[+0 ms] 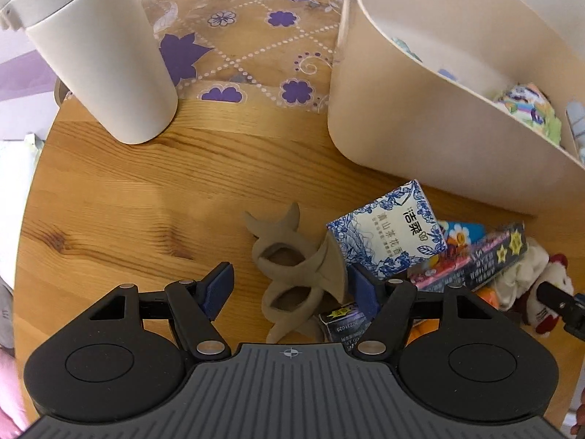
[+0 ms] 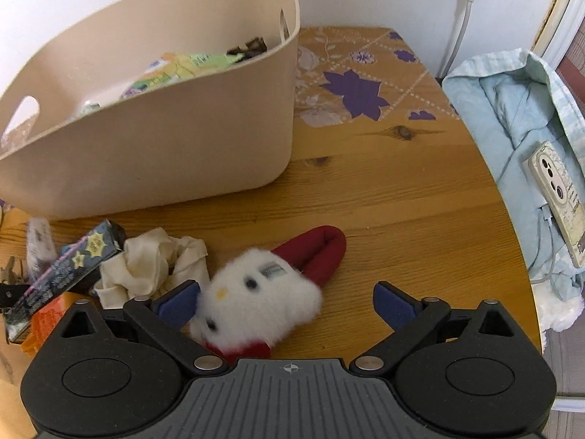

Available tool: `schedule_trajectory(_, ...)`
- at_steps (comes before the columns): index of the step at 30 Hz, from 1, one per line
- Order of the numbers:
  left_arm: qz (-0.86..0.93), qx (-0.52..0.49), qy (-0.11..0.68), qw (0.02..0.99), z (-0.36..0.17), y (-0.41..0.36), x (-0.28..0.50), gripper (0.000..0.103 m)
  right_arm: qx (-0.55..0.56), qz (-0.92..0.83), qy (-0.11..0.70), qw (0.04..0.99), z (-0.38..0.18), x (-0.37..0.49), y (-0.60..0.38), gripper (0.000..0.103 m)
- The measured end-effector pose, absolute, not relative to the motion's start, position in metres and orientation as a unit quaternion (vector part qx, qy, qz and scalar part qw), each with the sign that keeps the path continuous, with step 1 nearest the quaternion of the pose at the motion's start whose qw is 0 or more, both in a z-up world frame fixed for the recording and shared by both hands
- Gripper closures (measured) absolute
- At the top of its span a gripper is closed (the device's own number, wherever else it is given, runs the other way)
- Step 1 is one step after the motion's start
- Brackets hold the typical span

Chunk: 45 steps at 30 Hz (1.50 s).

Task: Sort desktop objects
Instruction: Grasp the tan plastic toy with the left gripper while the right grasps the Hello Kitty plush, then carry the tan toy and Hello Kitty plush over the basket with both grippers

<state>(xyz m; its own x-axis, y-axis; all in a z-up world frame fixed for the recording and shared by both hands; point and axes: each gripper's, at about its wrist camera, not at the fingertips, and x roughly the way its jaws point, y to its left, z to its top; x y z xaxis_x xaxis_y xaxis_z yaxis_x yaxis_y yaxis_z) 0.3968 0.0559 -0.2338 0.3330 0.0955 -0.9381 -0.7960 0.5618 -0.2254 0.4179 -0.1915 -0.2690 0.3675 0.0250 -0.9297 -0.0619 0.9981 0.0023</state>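
My left gripper [image 1: 290, 289] is open, its fingers either side of a tan twisted clay-like figure [image 1: 292, 270] lying on the wooden table [image 1: 128, 201]. Right of it lie a blue-patterned tissue pack [image 1: 387, 234], a dark starred box [image 1: 497, 256] and a white-and-red plush toy [image 1: 548, 292]. My right gripper [image 2: 287, 303] is open around the same white plush toy [image 2: 256, 300] with its red hat; the left pad touches it. A beige basket [image 2: 153, 139] with several items stands behind; it also shows in the left wrist view [image 1: 420, 117].
A tall white cup [image 1: 98, 47] stands at the back left. A purple-flowered mat [image 1: 256, 44] covers the table's far part. Crumpled cream cloth [image 2: 153, 263], the starred box [image 2: 69, 270] and an orange pack [image 2: 47, 314] lie left. A blue garment with a phone [image 2: 555, 197] lies beyond the right edge.
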Motion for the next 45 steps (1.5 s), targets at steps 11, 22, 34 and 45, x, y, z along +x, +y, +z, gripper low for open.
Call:
schedule_trajectory(11, 0.310, -0.345, 0.481, 0.745, -0.237, 0.049, 0.398, 0.053, -0.008, 0.048, 0.562, 0.826, -0.271, 0.412, -0.201, 0.049)
schedule_trajectory(22, 0.339, -0.357, 0.453, 0.744, -0.228, 0.041, 0.385, 0.056, -0.034, 0.065, 0.547, 0.834, -0.255, 0.393, -0.210, 0.051)
schedule_trajectory(34, 0.378, -0.354, 0.391, 0.761, -0.176, 0.038, 0.360, 0.056, -0.043, 0.115, 0.466, 0.876, -0.178, 0.381, -0.203, 0.051)
schedule_trajectory(45, 0.397, -0.300, 0.341, 0.798, -0.112, 0.037, 0.364, 0.056, -0.054, 0.152, 0.396, 0.904, -0.113, 0.388, -0.192, 0.051)
